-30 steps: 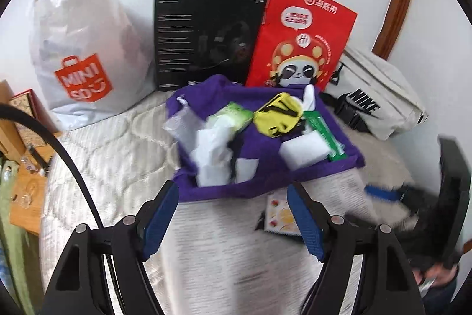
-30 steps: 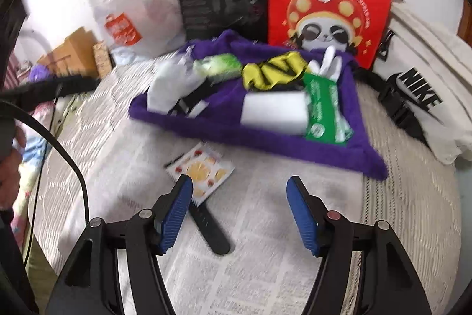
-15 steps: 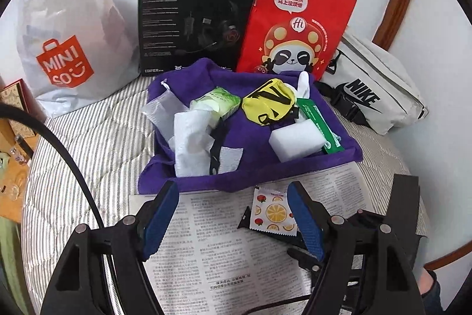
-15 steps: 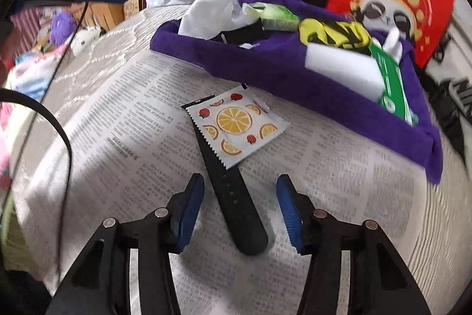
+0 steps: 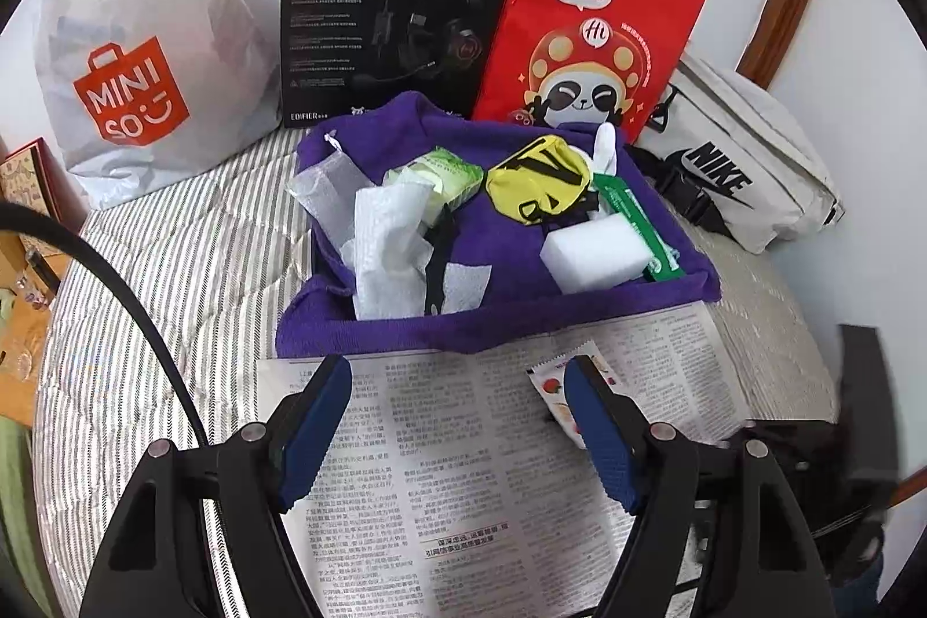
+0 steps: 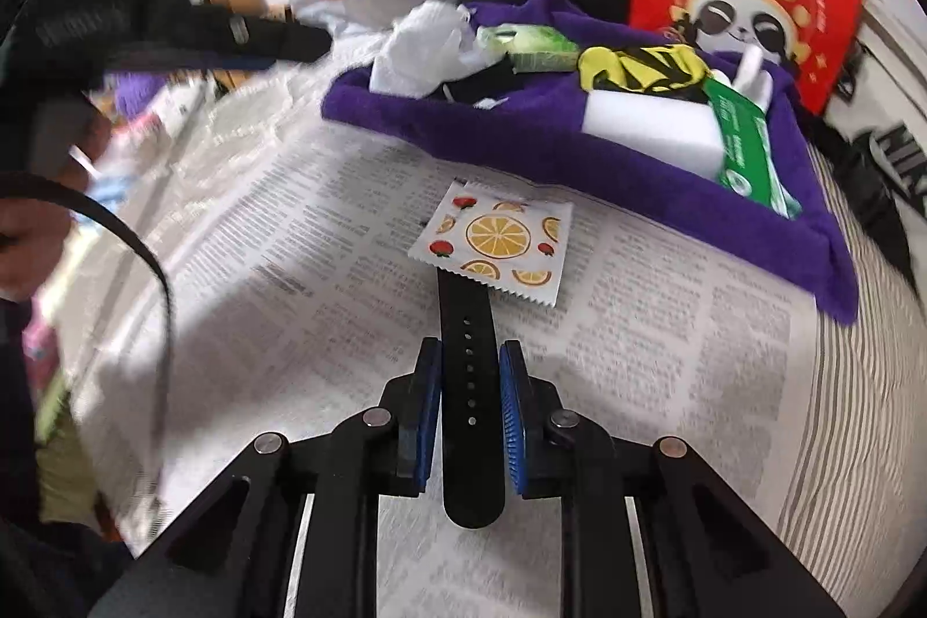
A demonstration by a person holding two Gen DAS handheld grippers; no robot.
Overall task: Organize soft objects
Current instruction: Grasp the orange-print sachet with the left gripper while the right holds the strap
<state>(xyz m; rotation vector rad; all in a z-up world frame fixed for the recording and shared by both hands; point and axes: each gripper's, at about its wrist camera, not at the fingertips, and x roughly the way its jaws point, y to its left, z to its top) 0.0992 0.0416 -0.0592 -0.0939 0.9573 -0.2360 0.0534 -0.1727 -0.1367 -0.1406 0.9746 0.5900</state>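
- Purple cloth tray [image 5: 492,322] sits on the striped bed [image 5: 174,270]; we see it loaded with soft things.
- Inside the tray, on its left side, we find crumpled white tissue [image 5: 388,247] and a clear plastic bag [image 5: 324,189].
- Behind the tissue lies a green packet [image 5: 449,172], with a yellow-and-black pouch [image 5: 542,180] beside it.
- A white sponge block [image 5: 597,253] rests at the tray's front right, touching a green sachet [image 5: 637,224] along the right wall.
- Our newspaper [image 6: 289,241] is spread in front of the tray, and a fruit-print sachet [image 6: 498,241] lies on it just outside the tray.
- A black strap [image 6: 469,386] lies on the newspaper with its far end tucked under that sachet.
- Our right claw [image 6: 469,375] is pressed onto the strap, both blue pads against its edges.
- Our left claw [image 5: 457,415] hangs spread wide over the newspaper, pinching nothing.
- Behind the tray stand a white Miniso bag [image 5: 145,56], a black headset box [image 5: 394,15] and a red panda bag [image 5: 591,27]; a white Nike bag [image 5: 747,154] lies to the right.
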